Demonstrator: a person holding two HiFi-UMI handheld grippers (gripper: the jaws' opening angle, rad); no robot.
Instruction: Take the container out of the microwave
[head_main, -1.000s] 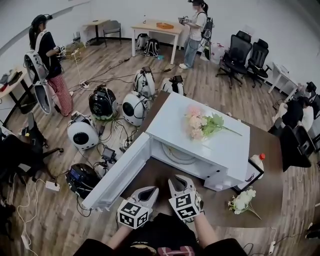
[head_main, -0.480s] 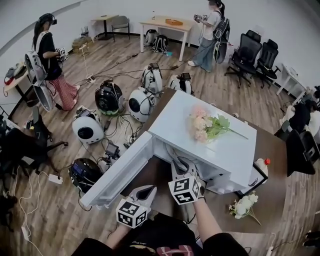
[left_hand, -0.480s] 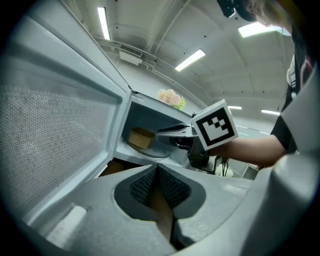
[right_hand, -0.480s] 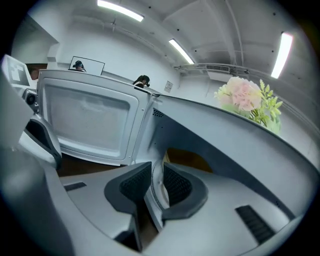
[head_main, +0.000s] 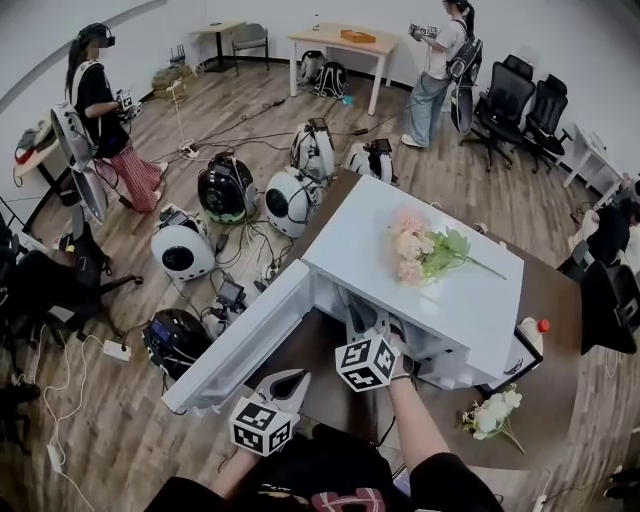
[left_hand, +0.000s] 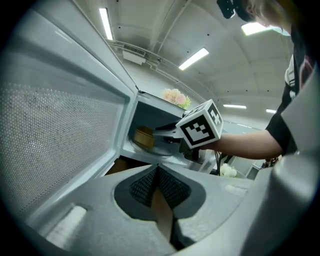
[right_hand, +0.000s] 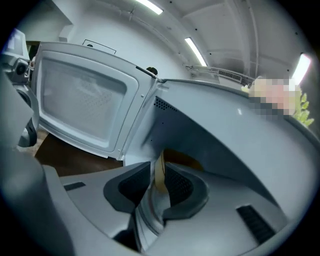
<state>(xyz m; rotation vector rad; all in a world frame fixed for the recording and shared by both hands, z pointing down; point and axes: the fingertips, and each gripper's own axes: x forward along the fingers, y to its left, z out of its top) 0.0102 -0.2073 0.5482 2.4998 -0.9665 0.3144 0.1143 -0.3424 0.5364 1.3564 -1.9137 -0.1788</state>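
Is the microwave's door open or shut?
Open: the white microwave door stands swung out wide, and the round tan container shows inside.

Microwave door (head_main: 240, 345) swung wide, cavity (left_hand: 150, 112) roomy around container (left_hand: 144, 137)

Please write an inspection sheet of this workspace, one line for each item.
Surface: brown table carrying a white microwave, door open.
Job's things: tan container inside the microwave, not yet out.
Clutter: pink flowers on the microwave; white flowers and a bottle on the table.
Grippers: left gripper shut, empty; right gripper in the opening, jaws just opening, container edge between them, apparently unpressed.
Cables: many cables across the floor.
Surroundings: two standing people, office chairs, round devices on the floor.
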